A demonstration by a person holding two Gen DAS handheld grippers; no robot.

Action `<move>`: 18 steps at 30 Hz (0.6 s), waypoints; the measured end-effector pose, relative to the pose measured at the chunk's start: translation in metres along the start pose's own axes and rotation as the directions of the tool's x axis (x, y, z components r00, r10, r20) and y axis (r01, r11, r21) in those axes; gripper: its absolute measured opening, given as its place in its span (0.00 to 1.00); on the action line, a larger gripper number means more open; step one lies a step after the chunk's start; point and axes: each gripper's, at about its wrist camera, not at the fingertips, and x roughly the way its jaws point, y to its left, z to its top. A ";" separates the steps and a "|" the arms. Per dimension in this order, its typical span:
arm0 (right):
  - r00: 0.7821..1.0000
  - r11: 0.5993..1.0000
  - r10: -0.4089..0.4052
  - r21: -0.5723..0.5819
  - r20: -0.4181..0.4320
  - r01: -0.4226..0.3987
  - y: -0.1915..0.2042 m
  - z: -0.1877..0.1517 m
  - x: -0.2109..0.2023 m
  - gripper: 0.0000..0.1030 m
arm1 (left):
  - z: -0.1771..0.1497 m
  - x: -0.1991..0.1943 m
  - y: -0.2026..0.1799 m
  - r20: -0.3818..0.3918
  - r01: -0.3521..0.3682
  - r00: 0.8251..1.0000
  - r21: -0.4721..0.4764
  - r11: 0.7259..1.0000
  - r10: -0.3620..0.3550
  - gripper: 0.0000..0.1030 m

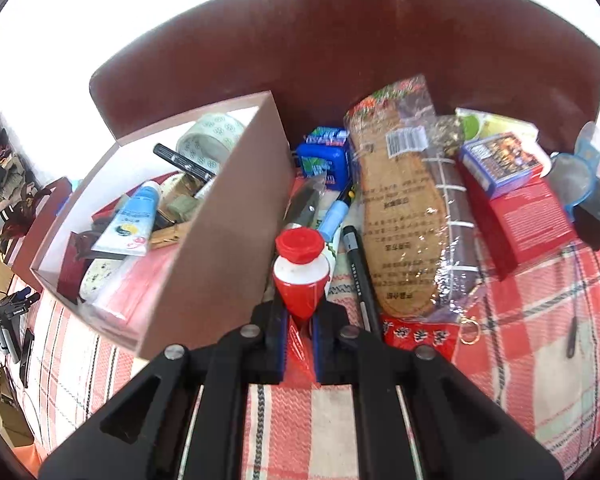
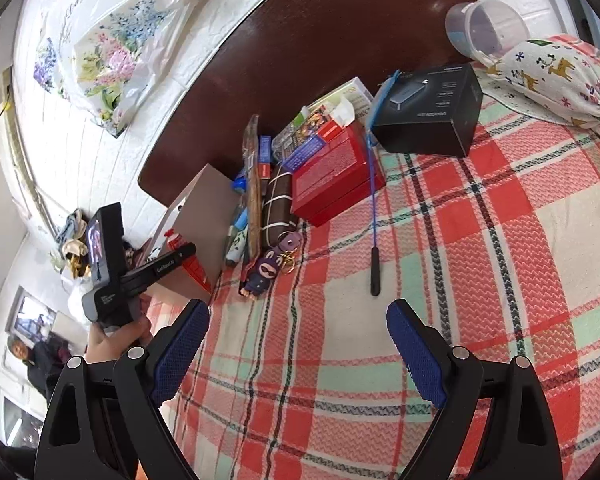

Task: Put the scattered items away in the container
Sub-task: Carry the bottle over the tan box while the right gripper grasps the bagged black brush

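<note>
- My left gripper [image 1: 299, 334] fingers are clamped on the red-capped, red-and-white squeezable tube [image 1: 300, 270], lifted beside the brown cardboard box [image 1: 228, 240].
- My right gripper [image 2: 298, 354] gapes wide, empty.
- Risk: thin tail grip; the tube could swing and clip the box wall.

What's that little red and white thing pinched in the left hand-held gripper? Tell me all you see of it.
It is a small squeeze pouch, seemingly plastic: red screw cap on top, white shoulder, glossy red body tapering downward. The left hand-held gripper is shut on its lower end, holding it upright, cap away from the camera, beside the brown box's wall.
</note>
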 end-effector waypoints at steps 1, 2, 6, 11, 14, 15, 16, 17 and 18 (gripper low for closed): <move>1.000 1.000 0.000 -0.004 -0.004 0.000 0.003 -0.001 0.001 0.89 | 0.001 -0.006 0.003 0.007 0.008 1.000 -0.004 1.000 -0.008 0.08; 1.000 1.000 0.002 -0.009 -0.006 -0.002 0.006 -0.001 0.001 0.89 | 0.001 -0.010 0.005 0.014 0.013 1.000 -0.008 1.000 -0.013 0.08; 1.000 0.999 0.008 -0.042 -0.020 -0.008 0.022 -0.004 0.006 0.89 | 0.005 -0.031 0.017 0.041 0.031 0.999 -0.029 0.999 -0.030 0.08; 0.999 0.995 0.009 -0.102 -0.043 -0.013 0.048 -0.003 0.017 0.89 | 0.008 -0.056 0.035 0.081 0.053 0.996 -0.055 0.997 -0.048 0.08; 0.997 0.986 0.029 -0.162 -0.067 -0.039 0.072 0.002 0.031 0.89 | 0.010 -0.070 0.050 0.113 0.073 0.992 -0.079 0.994 -0.064 0.08; 0.997 0.983 0.040 -0.179 -0.073 -0.052 0.080 0.005 0.037 0.89 | 0.011 -0.074 0.054 0.123 0.075 0.990 -0.085 0.994 -0.065 0.08; 0.996 0.979 0.044 -0.195 -0.077 -0.058 0.089 0.008 0.045 0.89 | 0.012 -0.080 0.060 0.138 0.080 0.988 -0.093 0.992 -0.067 0.08; 0.996 0.973 0.044 -0.220 -0.081 -0.061 0.099 0.011 0.055 0.89 | 0.012 -0.083 0.065 0.145 0.085 0.987 -0.098 0.992 -0.071 0.08; 0.995 0.969 0.044 -0.239 -0.086 -0.064 0.105 0.013 0.062 0.89 | 0.013 -0.088 0.071 0.155 0.090 0.985 -0.105 0.990 -0.073 0.08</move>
